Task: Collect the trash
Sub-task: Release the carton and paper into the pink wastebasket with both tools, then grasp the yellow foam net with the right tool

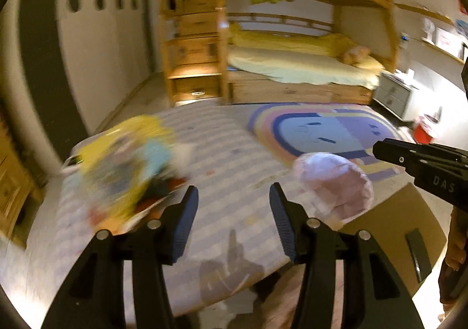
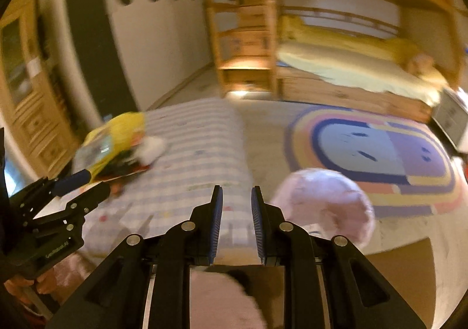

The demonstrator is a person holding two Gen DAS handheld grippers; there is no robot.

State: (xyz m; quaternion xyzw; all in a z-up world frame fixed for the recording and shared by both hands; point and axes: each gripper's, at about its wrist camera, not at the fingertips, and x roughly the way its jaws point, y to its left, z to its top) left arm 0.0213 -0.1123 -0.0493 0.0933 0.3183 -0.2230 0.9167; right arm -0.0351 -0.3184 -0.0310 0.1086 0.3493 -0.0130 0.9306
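A blurred pile of trash (image 1: 125, 159), mostly yellow and light blue wrappers with white tissue, lies at the left end of the table (image 1: 228, 159), which has a striped cloth. My left gripper (image 1: 232, 197) stands open just right of the pile with nothing between its fingers. The right wrist view shows this pile (image 2: 117, 141) with the left gripper (image 2: 98, 181) at its near edge. A crumpled pink bag (image 1: 333, 182) sits at the table's right edge above a cardboard box (image 1: 395, 226). My right gripper (image 2: 237, 197) is narrowly open and empty, left of the pink bag (image 2: 321, 203).
A colourful rug (image 1: 321, 130) covers the floor beyond the table. Behind it stands a wooden bunk bed (image 1: 292, 65) with drawer steps (image 1: 193, 48). A wooden cabinet (image 2: 26, 89) is at the left wall. A hand (image 1: 456, 247) shows at the right edge.
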